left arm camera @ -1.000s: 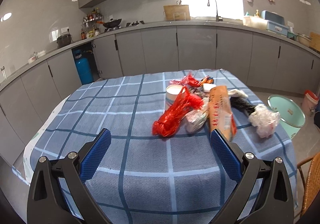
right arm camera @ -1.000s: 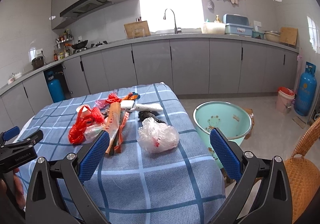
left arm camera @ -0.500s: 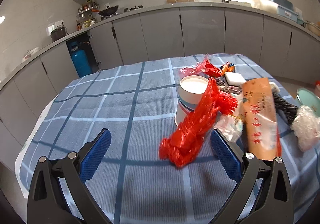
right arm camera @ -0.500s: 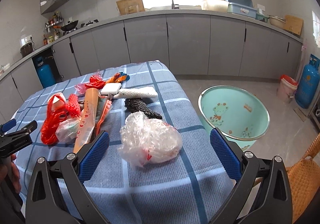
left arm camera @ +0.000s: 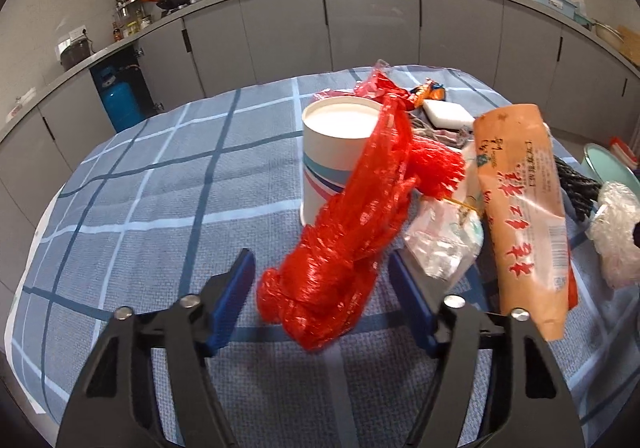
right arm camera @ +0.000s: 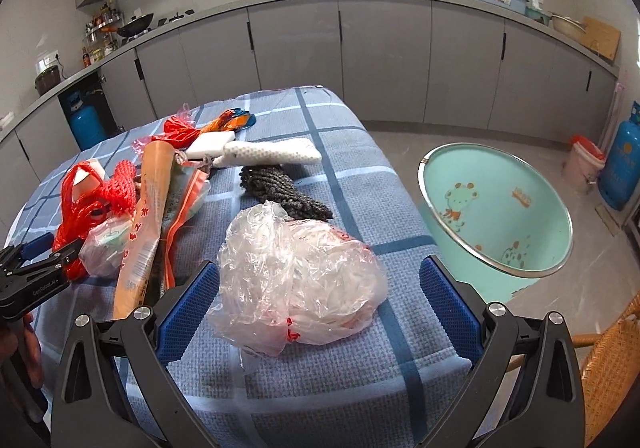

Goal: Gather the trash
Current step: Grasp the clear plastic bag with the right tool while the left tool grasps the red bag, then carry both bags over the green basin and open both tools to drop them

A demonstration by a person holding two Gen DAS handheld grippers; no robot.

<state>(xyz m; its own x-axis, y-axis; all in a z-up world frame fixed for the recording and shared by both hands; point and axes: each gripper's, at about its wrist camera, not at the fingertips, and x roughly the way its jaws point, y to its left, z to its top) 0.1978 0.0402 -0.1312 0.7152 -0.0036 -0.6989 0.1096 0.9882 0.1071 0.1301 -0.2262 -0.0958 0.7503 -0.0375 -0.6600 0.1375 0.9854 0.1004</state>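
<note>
A red mesh bag (left arm camera: 352,224) lies on the blue checked tablecloth (left arm camera: 160,208), draped against a white paper cup (left arm camera: 332,152). My left gripper (left arm camera: 322,296) is open, its blue pads on either side of the bag's near end. A crumpled clear plastic bag (right arm camera: 296,276) lies near the table's right edge. My right gripper (right arm camera: 318,296) is open with the clear bag between its pads. An orange noodle packet (left arm camera: 520,208) also shows in the right wrist view (right arm camera: 148,216). A black rope bundle (right arm camera: 280,192) lies behind the clear bag.
A teal basin (right arm camera: 496,212) stands on the floor right of the table. A wicker chair (right arm camera: 612,368) is at the lower right. A white sponge (left arm camera: 446,114), a white foam sleeve (right arm camera: 272,152) and red wrappers (right arm camera: 180,130) lie farther back. Grey kitchen cabinets (right arm camera: 384,60) run behind.
Both grippers moved forward and down toward the table. The left now straddles the red mesh bag and has narrowed somewhat; the right now straddles the clear plastic bag.
</note>
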